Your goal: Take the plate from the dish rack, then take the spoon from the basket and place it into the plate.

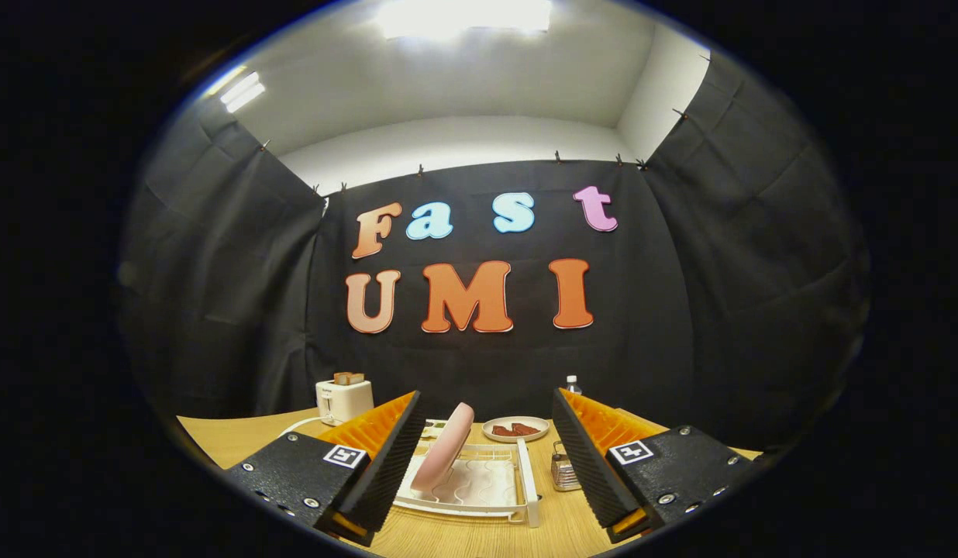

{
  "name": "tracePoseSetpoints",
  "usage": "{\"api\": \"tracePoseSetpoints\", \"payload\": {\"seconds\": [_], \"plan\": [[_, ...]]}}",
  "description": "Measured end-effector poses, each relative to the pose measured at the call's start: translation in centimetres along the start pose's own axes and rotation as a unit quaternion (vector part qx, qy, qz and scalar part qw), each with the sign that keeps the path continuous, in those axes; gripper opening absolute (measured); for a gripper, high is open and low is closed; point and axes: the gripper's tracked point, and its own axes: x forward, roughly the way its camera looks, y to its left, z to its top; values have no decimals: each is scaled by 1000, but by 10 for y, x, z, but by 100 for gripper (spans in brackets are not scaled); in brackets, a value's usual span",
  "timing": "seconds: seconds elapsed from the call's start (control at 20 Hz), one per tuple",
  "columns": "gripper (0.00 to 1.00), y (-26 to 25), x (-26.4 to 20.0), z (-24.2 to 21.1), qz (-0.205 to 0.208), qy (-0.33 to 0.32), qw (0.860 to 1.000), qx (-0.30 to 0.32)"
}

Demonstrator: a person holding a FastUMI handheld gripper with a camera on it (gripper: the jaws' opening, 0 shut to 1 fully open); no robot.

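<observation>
The gripper (479, 473) is spread wide and holds nothing; the round pink plate (445, 457) stands on edge in the white slotted plastic dish rack (525, 480), directly ahead of the fingers and between their lines, nearer the left finger. The plate leans with its upper rim tilted to the right, so its long axis runs steeply up from the rack floor, its thin edge toward the fingers. A small wire basket (563, 470) sits just right of the rack on the wooden table (231, 438); whether it holds the spoon cannot be judged.

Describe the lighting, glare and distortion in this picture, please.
Gripper view: ceiling light blown out to white glare; fisheye bends the table edge; pink plate in the dish rack stays sharp and evenly lit between the open tongs.
</observation>
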Motion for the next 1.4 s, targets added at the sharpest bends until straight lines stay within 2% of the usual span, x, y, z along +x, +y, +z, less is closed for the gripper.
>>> {"api": "tracePoseSetpoints", "payload": {"seconds": [0.25, 0.45, 0.65, 0.95, 1.05, 1.15, 1.3, 1.35, 1.4], "plan": [[98, 2, 23, -16, 4, 62, 998, 14], [98, 10, 41, -45, 13, 144, 989, -36], [98, 32, 57, -54, 33, 172, 983, -55], [97, 51, 74, -62, 52, 232, 971, 4], [97, 51, 82, -64, 51, 252, 966, -1], [97, 42, 90, -71, 36, 281, 959, -3], [95, 46, 99, -79, 37, 321, 946, 35], [95, 47, 103, -85, 45, 338, 939, 46], [95, 53, 104, -92, 68, 366, 927, 57]]}}
